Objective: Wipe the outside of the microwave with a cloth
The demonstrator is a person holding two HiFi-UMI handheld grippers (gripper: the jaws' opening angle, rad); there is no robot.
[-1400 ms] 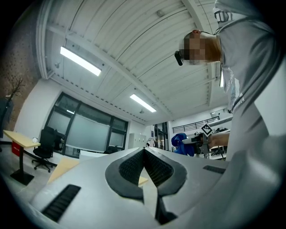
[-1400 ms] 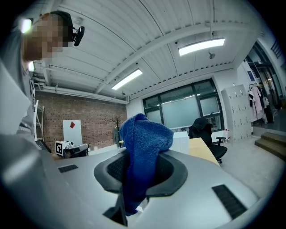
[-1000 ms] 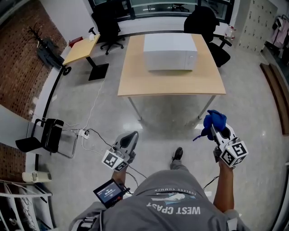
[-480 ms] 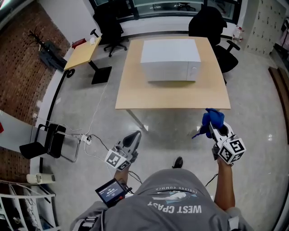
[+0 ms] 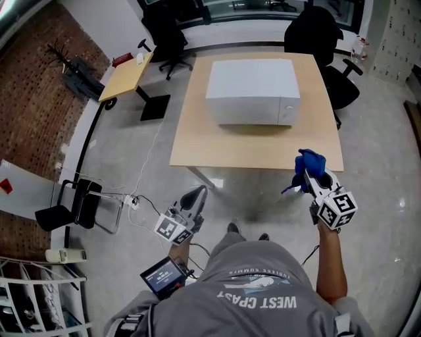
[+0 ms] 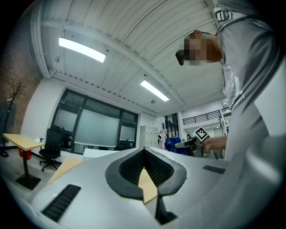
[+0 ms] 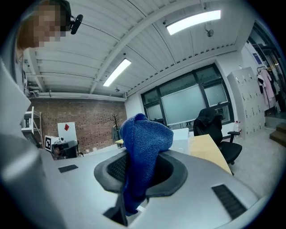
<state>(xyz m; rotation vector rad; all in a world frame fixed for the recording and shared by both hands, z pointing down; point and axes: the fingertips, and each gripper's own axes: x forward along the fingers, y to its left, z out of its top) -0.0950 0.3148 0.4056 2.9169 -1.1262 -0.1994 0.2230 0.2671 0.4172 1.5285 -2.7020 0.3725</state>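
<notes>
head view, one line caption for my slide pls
Person facing a white microwave on a wooden table, right tool shut on a blue cloth, left tool shut and empty

Left gripper (image 6: 144, 151), fingers pressed together, nothing between; beyond, the right gripper (image 6: 181, 144) grips a blue cloth (image 6: 171, 144)

Office-type workroom. Identifiable by large wooden table (image 5: 256, 141) at upper centre of head view, with black swivel chairs (image 5: 316, 29) behind it and smaller desk (image 5: 125, 76) at upper left. Brick wall (image 5: 33, 99) along left edge; glazed partition (image 5: 263, 6) across top; pale lockers (image 5: 395, 29) at upper right. Polished grey floor (image 5: 388, 164) throughout. Strip lights (image 7: 194, 21) on ribbed white ceiling (image 7: 134, 40) in right gripper view.
</notes>
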